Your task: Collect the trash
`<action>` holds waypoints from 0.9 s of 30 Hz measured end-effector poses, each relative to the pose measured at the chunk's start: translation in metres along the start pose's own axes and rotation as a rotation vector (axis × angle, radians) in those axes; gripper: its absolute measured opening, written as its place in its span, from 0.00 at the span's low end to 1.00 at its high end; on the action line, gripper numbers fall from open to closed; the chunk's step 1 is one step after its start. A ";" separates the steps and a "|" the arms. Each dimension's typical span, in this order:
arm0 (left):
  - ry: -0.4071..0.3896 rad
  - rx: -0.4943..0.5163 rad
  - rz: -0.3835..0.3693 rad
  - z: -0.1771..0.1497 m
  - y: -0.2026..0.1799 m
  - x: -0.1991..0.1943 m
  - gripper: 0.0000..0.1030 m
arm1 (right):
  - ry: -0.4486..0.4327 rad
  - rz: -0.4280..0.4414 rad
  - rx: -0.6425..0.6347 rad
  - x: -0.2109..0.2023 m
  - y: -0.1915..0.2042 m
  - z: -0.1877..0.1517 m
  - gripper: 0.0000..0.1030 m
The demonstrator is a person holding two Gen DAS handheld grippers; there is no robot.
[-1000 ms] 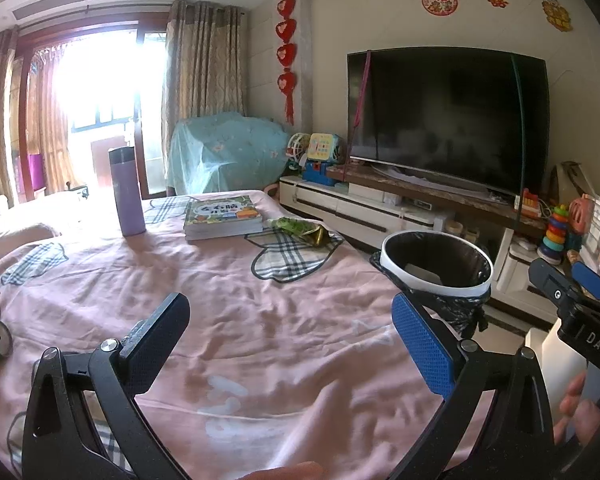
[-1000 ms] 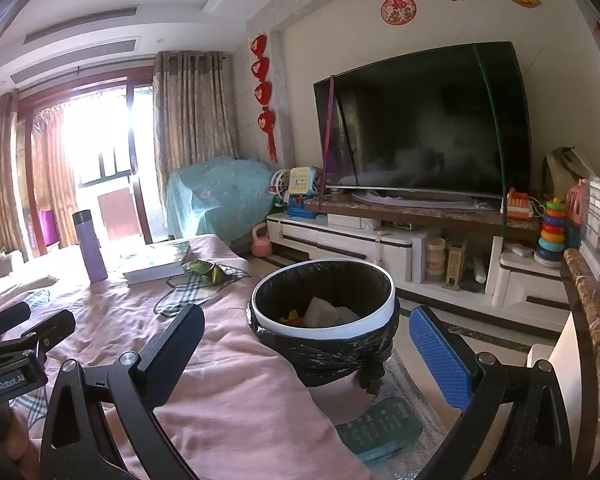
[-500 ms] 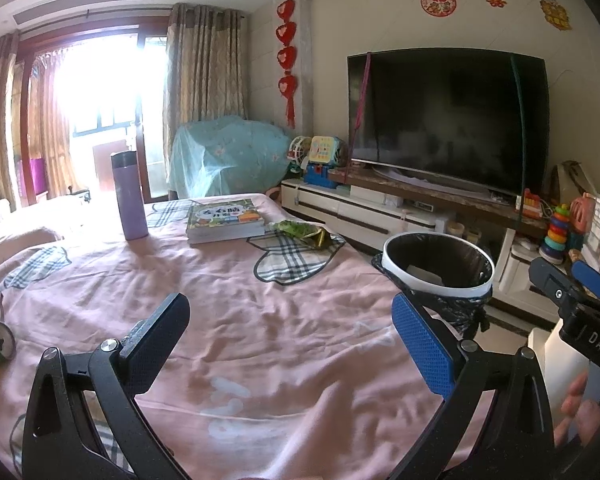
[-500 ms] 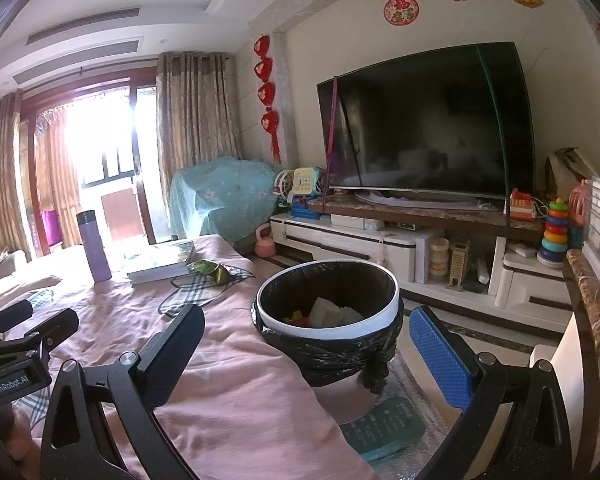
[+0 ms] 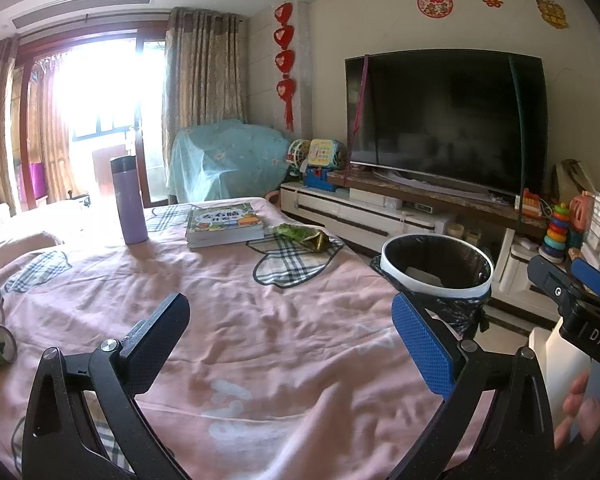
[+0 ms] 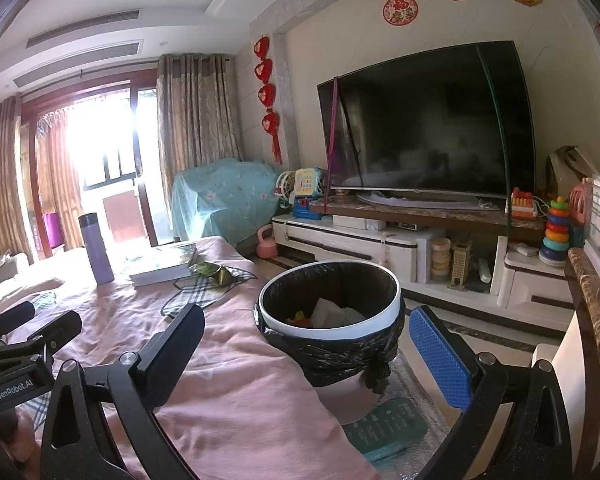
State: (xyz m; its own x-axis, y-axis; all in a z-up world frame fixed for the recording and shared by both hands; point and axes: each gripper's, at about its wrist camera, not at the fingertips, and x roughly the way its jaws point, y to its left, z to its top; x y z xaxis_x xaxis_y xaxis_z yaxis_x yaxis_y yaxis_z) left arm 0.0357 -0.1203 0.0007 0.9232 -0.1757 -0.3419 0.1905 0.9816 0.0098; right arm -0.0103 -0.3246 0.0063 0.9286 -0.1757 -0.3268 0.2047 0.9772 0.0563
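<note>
Foreground, both views: my left gripper (image 5: 290, 344) and right gripper (image 6: 306, 354) are spread wide with nothing between the pads, above the pink cloth (image 5: 228, 320) of the table. Mid-frame, right of centre, the trash bin (image 6: 330, 330) with its black liner and white rim stands just off the table's edge, some paper and coloured scraps inside. Farther back, upper centre of the left view, a crumpled green wrapper (image 5: 306, 236) lies on a plaid patch beside the book (image 5: 224, 228), the purple flask (image 5: 129, 200) upright to their left.
</note>
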 end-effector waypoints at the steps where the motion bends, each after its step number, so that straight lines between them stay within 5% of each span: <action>1: 0.000 0.001 -0.001 0.000 0.000 0.000 1.00 | 0.001 0.000 -0.001 0.000 0.000 0.000 1.00; 27: -0.002 0.014 -0.001 -0.002 -0.002 0.002 1.00 | -0.003 0.017 0.002 -0.001 0.021 0.006 1.00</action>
State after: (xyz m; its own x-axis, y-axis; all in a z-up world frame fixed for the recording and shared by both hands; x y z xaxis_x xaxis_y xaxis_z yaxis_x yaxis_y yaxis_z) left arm 0.0362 -0.1221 -0.0016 0.9237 -0.1766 -0.3399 0.1956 0.9804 0.0223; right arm -0.0047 -0.3043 0.0135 0.9329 -0.1596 -0.3228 0.1897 0.9798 0.0638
